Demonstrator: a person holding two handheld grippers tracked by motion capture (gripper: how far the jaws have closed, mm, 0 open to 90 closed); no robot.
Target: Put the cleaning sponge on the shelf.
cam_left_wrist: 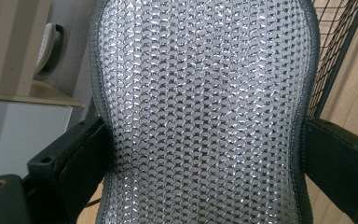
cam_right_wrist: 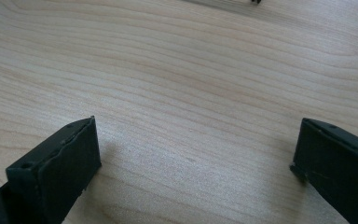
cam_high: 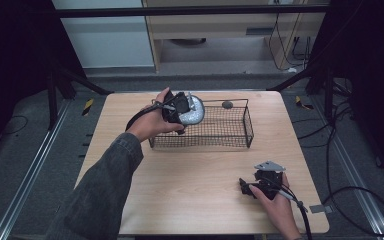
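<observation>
At the far left corner of the wire basket (cam_high: 230,131) the left gripper (cam_high: 179,111) is up off the table (cam_high: 200,170), with a silvery mesh pad (cam_high: 194,111) caught between its jaws. From the high view the pad sits over the basket's left end, right against the gripper's black body, tilted rather than flat. In the left gripper view the pad (cam_left_wrist: 205,112) runs straight up the middle, a shiny chain-like weave edged in grey, and both black jaws press into its sides where it narrows, one at each edge, so the grip is closed on the pad's waist. Wire bars of the basket (cam_left_wrist: 335,42) show just past the pad's upper right edge, with bare wood below them.

A small dark roundish thing (cam_high: 227,104) rests by the basket's far rim; I cannot tell what it is.

The right gripper (cam_high: 247,187) is near the front right of the table, well apart from the basket, held low by the right hand (cam_high: 275,205). In the right gripper view its jaws stand wide apart over plain wood grain (cam_right_wrist: 191,93), nothing between them.
</observation>
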